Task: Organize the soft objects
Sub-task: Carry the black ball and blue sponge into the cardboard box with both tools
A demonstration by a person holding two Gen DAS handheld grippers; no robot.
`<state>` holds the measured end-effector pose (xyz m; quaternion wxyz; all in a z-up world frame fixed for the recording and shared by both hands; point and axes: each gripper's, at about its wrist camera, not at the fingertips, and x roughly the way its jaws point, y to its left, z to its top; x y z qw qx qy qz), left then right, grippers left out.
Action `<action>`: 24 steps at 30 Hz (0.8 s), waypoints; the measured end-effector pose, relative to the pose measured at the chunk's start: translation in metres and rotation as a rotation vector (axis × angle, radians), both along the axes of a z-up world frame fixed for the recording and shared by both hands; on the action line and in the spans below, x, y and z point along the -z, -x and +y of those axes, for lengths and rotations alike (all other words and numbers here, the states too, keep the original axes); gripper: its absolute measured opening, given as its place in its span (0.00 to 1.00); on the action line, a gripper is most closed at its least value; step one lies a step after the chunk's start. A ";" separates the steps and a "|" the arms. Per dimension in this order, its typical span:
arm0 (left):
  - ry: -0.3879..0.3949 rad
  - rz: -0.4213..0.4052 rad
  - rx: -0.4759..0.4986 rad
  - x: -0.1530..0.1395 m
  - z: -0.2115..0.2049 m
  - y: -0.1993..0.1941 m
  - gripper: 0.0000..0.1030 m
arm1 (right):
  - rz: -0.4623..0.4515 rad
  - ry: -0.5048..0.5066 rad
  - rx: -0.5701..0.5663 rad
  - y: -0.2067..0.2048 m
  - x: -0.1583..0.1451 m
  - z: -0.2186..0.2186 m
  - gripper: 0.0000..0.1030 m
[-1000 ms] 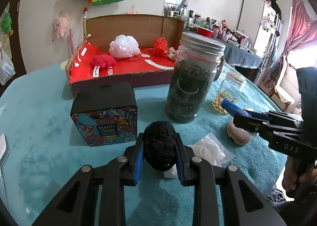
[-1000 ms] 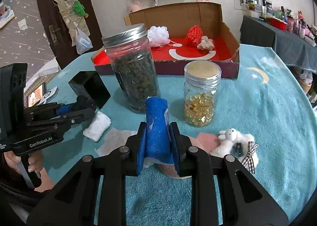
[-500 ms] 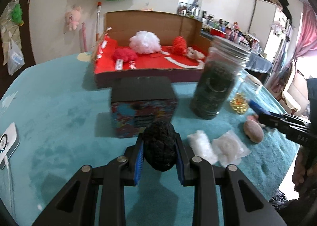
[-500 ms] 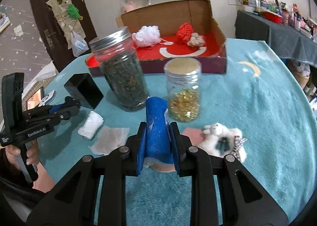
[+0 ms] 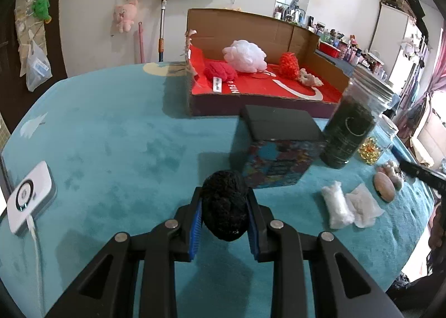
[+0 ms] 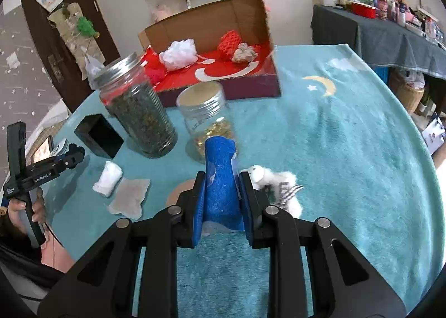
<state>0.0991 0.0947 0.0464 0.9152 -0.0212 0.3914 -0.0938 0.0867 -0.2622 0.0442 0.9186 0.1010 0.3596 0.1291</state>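
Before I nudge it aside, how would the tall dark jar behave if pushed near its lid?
The tall jar is narrow for its height, so a high push would likely tip it rather than slide it. It looks full of dark contents, so probably heavy. The plush cloth under it may grip its base; push low.

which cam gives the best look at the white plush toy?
Right wrist view: the white plush toy lies on the teal cloth just right of the right gripper, though motion-blurred and partly behind a finger. The left wrist view shows only a small pale lump at its far right edge, not identifiable.
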 end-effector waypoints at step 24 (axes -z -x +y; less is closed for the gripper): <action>0.077 -0.014 0.242 -0.019 0.021 -0.075 0.28 | 0.027 -0.110 -0.205 -0.095 -0.019 -0.036 0.21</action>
